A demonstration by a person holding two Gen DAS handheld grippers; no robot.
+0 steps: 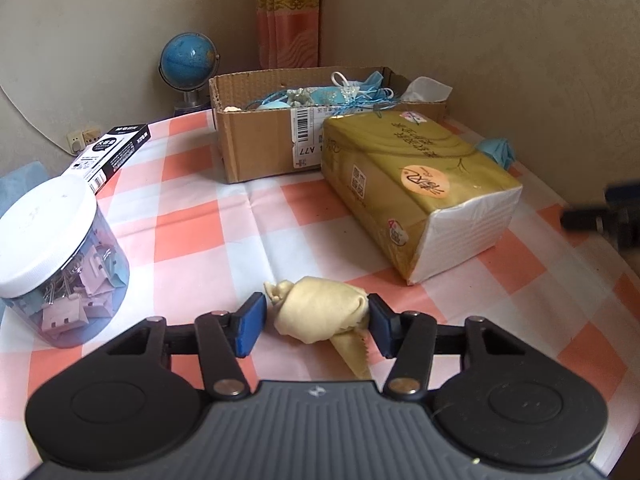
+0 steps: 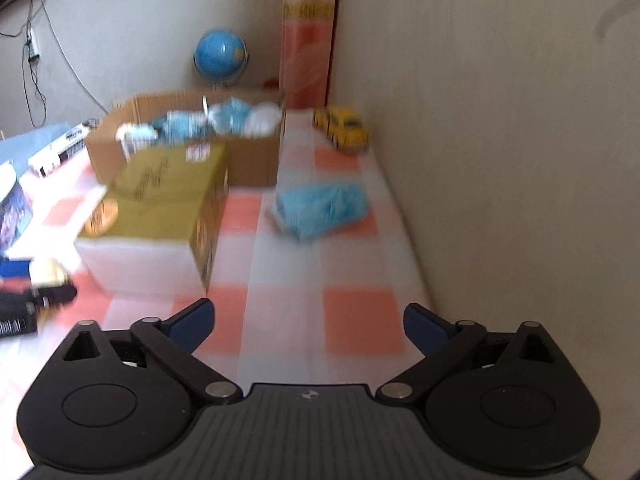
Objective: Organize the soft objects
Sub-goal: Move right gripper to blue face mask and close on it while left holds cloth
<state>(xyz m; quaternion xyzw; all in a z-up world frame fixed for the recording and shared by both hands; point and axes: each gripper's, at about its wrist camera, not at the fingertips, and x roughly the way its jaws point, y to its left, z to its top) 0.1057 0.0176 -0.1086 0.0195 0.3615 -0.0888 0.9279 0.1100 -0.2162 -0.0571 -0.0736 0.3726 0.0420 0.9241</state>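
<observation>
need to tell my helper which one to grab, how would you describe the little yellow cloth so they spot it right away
On the orange and white checked tablecloth, look in front of the big gold tissue pack, on the side away from the cardboard box. The yellow cloth lies there, bunched into a small roll between the left gripper's blue pads. It is the only pale yellow soft thing; the other loose soft item is light blue.

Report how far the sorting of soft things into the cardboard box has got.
Done: several blue and white soft items already lie in the cardboard box. In hand: the left gripper brackets the yellow cloth bundle on the table; one pad touches it, the other shows a gap. Left: the crumpled blue item beside the tissue pack remains out; the right gripper is open and empty.
</observation>
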